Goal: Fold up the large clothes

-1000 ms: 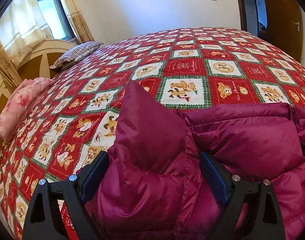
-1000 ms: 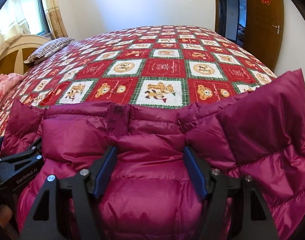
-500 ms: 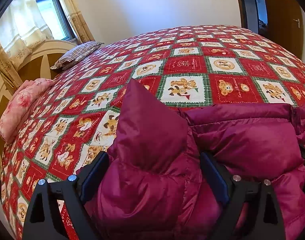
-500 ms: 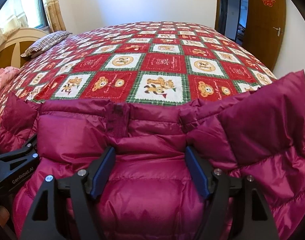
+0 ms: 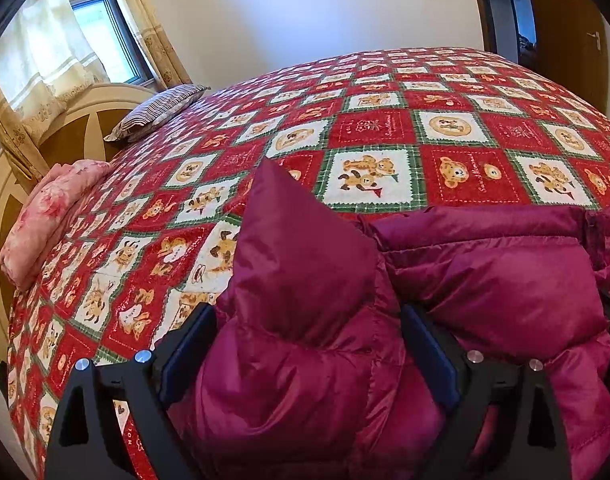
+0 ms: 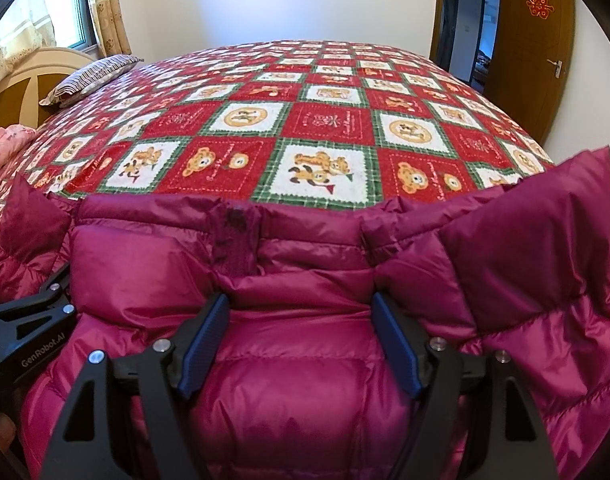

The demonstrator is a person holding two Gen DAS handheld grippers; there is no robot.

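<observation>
Jacket (image 6: 297,380): solid magenta/burgundy, shiny, quilted in horizontal bands. Bedspread (image 6: 329,120): red and white squares set as diamonds, green plaid borders, tan teddy bears on the white ones, white stitched script on the red. Far pillow (image 5: 157,114): narrow brown-and-white stripes. Near pillow (image 5: 45,216): pink, mottled floral. Headboard (image 5: 77,136): cream frame, brown panels. Curtains (image 5: 25,80): pale yellow with a tan patterned border. Door (image 6: 533,52): brown wood, red paper cutout. Walls white. Gripper fingers (image 6: 207,340): black with blue pads.
</observation>
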